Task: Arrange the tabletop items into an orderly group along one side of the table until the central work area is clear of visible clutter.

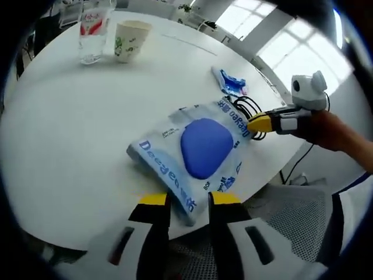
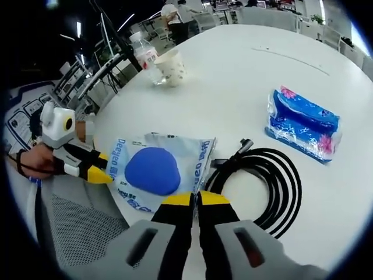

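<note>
I have both grippers on the white-and-blue wipes pack point(image 1: 195, 157), which lies flat near the edge of the round white table point(image 1: 87, 146). In the left gripper view, my left gripper point(image 1: 190, 199) has its 2 yellow-tipped jaws nearly together at the pack's near edge; whether they actually pinch the plastic I cannot tell. In the right gripper view, my right gripper point(image 2: 195, 199) has its jaws all but touching each other at the opposite edge of the pack point(image 2: 154, 168), apparently on the film, though the grip itself is hidden. The coiled black cable point(image 2: 265, 184) lies just beside the pack, touching its edge. Further on, apart from the coil, sits a small blue tissue packet point(image 2: 303, 123). At the far side of the table a paper cup point(image 1: 130, 39) stands beside a clear plastic bottle point(image 1: 92, 32), close together. A mesh chair seat point(image 2: 81, 224) shows below the table edge.
</note>
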Tool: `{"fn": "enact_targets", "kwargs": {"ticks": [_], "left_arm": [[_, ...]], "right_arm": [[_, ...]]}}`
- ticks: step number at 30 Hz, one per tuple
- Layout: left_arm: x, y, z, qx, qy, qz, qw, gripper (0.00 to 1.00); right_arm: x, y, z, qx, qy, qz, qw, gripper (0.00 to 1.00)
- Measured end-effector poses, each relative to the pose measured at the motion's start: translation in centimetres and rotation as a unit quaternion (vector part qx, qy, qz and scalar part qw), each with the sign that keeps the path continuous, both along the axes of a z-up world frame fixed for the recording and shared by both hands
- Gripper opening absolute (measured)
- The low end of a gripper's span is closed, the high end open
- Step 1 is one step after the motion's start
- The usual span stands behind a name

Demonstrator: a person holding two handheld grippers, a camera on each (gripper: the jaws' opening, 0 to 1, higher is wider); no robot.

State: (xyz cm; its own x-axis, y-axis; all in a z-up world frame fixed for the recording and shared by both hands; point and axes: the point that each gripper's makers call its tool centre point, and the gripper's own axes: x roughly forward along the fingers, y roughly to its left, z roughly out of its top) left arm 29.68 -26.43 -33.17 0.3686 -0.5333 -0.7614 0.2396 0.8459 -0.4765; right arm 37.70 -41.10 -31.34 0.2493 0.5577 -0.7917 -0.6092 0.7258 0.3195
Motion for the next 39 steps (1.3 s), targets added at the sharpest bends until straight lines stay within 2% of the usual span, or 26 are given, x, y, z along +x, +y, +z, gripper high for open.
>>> {"fn": "enact_targets", "kwargs": {"ticks": [11, 25, 32, 39], "left_arm": [[0.0, 0.4, -0.1, -0.003, -0.001, 0.008, 1.0000, 0.07], [0.0, 0.7, 0.2, -0.009, -0.005, 0.018, 0.9998, 0.04], [0.7, 1.0, 0.9, -0.019, -0.015, 0.029, 0.9993, 0.03], [2.2, 1.4, 2.0, -0.026, -0.027, 0.044, 0.9983, 0.03]], "right_arm": [[-0.7, 0.1, 0.3, 0.004, 0.000, -0.001, 1.0000, 0.00], [-1.1, 0.7, 1.0, 0.014, -0.003, -0.006, 0.9999, 0.00], [-0.2, 1.4, 1.8, 0.020, -0.012, -0.003, 0.9997, 0.00], [1.6, 2.1, 2.4, 0.023, -0.025, 0.004, 0.9994, 0.00]]}}
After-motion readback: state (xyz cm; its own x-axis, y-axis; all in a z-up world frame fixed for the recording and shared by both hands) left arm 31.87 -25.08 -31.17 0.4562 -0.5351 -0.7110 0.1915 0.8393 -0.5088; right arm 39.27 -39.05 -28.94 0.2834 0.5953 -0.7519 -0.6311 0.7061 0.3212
